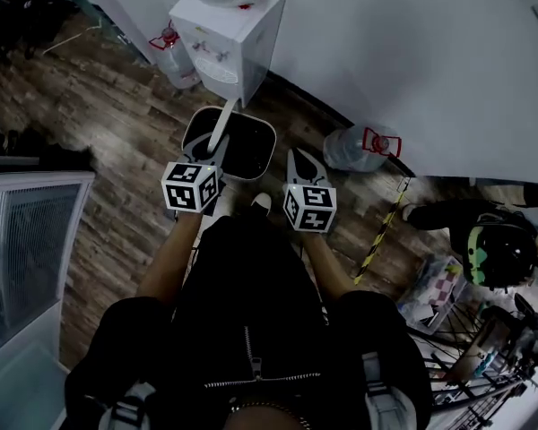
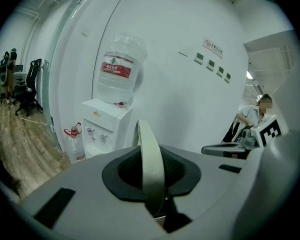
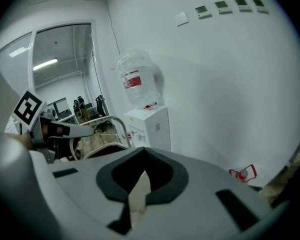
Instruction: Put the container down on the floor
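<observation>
The person stands over a wooden floor [image 1: 81, 106] with a gripper in each hand, facing a white water dispenser [image 1: 229, 34] set against the white wall [image 1: 412, 52]. The container [image 1: 273, 138], a dark bin with a pale rim, sits in the head view just ahead of the person's shoes and close in front of the dispenser. Its pale handle [image 1: 221, 124] stands upright over the opening. The left gripper [image 1: 206, 150] is closed on that handle: in the left gripper view the pale band rises in an arc out of the dark slot where the jaws meet it. The container hangs from this grip and looks lifted clear of the boards (the head view alone does not settle whether its base touches them). The right gripper [image 1: 303, 164] is held just beside the container's right rim without touching it. Its own view shows the jaws drawn in to a narrow pale wedge with nothing between them. A large water bottle [image 2: 119, 74] with a red label sits upside down on top of the dispenser. A spare bottle [image 1: 173, 56] stands on the floor at the dispenser's left, and another [image 1: 359, 148] lies near the wall to the right of the container.
</observation>
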`<move>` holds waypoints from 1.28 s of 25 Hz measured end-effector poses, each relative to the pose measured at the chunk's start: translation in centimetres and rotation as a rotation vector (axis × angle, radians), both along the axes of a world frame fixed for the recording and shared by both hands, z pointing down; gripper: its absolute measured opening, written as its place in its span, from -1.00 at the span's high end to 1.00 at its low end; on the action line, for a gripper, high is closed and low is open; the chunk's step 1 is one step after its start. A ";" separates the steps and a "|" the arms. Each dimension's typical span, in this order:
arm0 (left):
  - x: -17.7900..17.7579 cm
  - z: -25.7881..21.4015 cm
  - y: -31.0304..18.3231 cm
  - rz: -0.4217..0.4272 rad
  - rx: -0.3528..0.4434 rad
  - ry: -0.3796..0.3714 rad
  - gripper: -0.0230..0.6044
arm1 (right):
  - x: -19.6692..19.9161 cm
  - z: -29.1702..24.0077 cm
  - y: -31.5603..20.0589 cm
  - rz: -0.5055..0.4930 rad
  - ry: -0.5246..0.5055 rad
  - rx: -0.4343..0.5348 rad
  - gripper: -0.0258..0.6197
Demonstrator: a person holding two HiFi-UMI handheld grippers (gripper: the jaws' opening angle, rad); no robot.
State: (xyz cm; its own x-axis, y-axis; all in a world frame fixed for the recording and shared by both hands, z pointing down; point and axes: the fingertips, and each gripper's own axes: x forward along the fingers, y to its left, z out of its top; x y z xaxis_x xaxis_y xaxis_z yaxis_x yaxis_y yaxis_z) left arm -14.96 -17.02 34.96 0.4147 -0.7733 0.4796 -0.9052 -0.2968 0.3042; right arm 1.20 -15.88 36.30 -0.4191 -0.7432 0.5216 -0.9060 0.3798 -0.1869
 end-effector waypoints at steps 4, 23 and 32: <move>1.9 0.1 -2.7 0.013 0.006 0.004 0.74 | 1.9 0.7 -1.4 0.015 0.000 -0.015 0.89; 10.1 3.7 -16.5 0.150 -0.003 0.013 0.74 | 7.0 3.8 -12.6 0.138 0.003 -0.077 0.89; 12.3 6.5 -23.4 0.207 -0.020 0.006 0.74 | 8.2 5.5 -19.2 0.185 0.005 -0.105 0.89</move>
